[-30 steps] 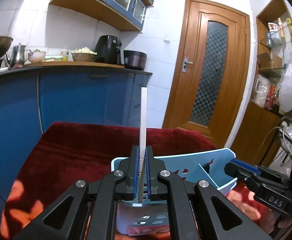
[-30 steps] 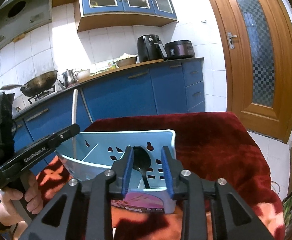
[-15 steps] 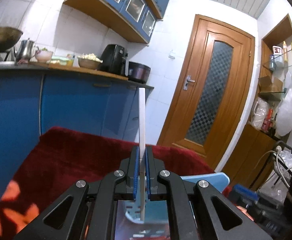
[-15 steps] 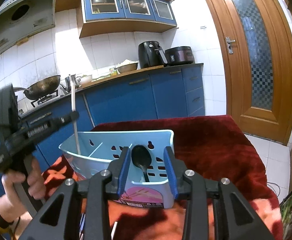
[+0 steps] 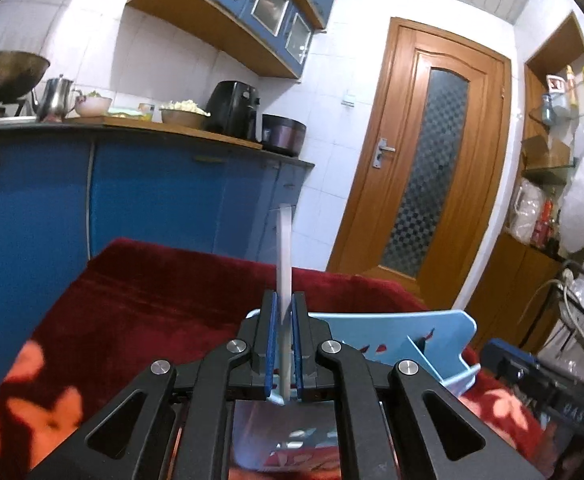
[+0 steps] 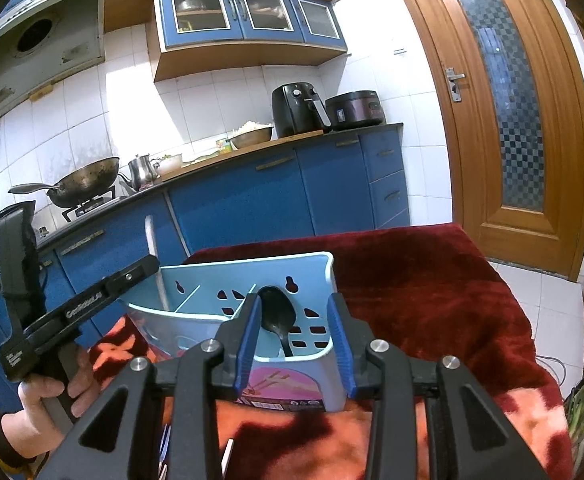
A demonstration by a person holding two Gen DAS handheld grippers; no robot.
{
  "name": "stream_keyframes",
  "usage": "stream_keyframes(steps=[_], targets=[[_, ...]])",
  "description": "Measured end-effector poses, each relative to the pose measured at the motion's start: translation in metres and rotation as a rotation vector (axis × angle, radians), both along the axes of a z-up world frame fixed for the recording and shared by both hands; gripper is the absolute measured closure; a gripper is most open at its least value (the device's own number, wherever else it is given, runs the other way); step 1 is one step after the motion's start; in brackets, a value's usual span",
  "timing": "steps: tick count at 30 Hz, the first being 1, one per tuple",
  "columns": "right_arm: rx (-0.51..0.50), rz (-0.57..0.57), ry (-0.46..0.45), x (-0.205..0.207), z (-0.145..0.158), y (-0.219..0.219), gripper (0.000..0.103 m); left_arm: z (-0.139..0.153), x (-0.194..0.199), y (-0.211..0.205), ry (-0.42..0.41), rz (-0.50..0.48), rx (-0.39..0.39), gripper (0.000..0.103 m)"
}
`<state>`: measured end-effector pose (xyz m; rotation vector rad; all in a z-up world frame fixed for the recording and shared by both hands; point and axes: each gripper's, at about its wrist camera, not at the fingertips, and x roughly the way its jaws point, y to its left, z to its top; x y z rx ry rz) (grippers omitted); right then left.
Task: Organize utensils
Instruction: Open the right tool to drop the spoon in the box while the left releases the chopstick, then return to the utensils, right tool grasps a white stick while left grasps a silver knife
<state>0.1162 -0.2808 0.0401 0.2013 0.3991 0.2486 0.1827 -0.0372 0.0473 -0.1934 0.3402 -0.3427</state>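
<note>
A light blue utensil holder with divided compartments stands on the red blanket; it also shows in the left wrist view. A black spoon stands in its right compartment. My left gripper is shut on a white stick-like utensil, held upright over the holder's left compartment; its lower end dips inside the holder in the right wrist view. My right gripper is open, its fingers either side of the holder's right end, not pinching it.
Blue kitchen cabinets with a countertop carrying an air fryer, cooker and wok stand behind the table. A wooden door is at the right. More white utensils lie on the blanket below my right gripper.
My left gripper rose and then came down with the white utensil, which now reaches into the holder's left compartment. The right gripper stayed open around the holder's right end.
</note>
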Motion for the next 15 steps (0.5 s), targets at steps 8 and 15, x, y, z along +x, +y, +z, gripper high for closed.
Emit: stream_keyframes(steps=[8, 15], targets=[[0.004, -0.009, 0.005, -0.015, 0.009, 0.003, 0.066, 0.008, -0.021, 0.0, 0.026, -0.042, 0.036, 0.071], [-0.024, -0.008, 0.013, -0.039, 0.021, 0.012, 0.066, 0.014, -0.038, 0.011, 0.094, -0.041, 0.054, 0.071]])
